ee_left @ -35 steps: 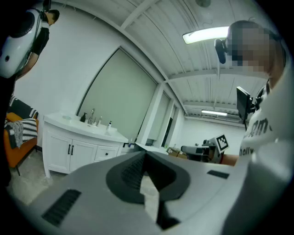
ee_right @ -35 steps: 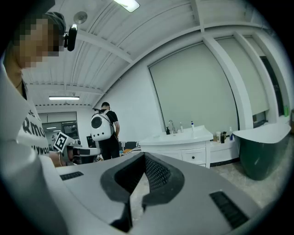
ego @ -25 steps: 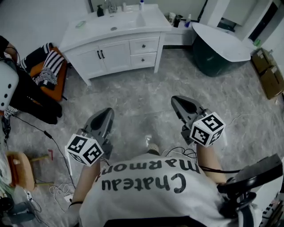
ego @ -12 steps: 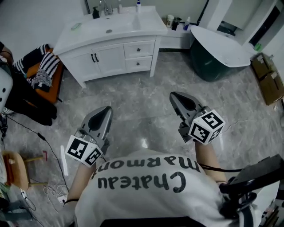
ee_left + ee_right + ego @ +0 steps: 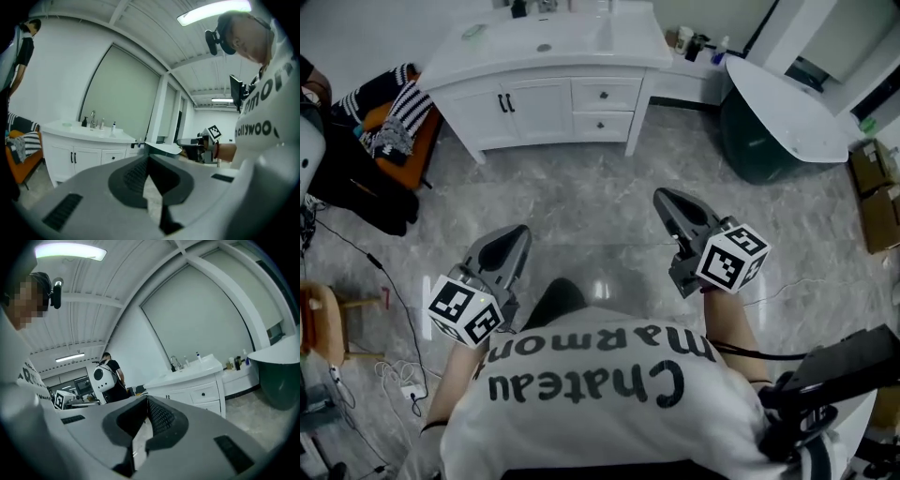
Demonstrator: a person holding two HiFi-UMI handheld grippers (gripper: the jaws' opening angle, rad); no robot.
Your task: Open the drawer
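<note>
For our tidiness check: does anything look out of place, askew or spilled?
Loose cables trail across the floor at left, and striped clothes lie heaped on an orange seat. The vanity drawers look shut and straight.

Bright, ceiling strip (image 5: 213,11) overhead, glare on floor (image 5: 581,216), fisheye edges w/ dark vignette

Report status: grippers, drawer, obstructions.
Left gripper shut, empty; right gripper shut, empty. Two white vanity drawers closed, well beyond reach. Nothing seen in the way.
</note>
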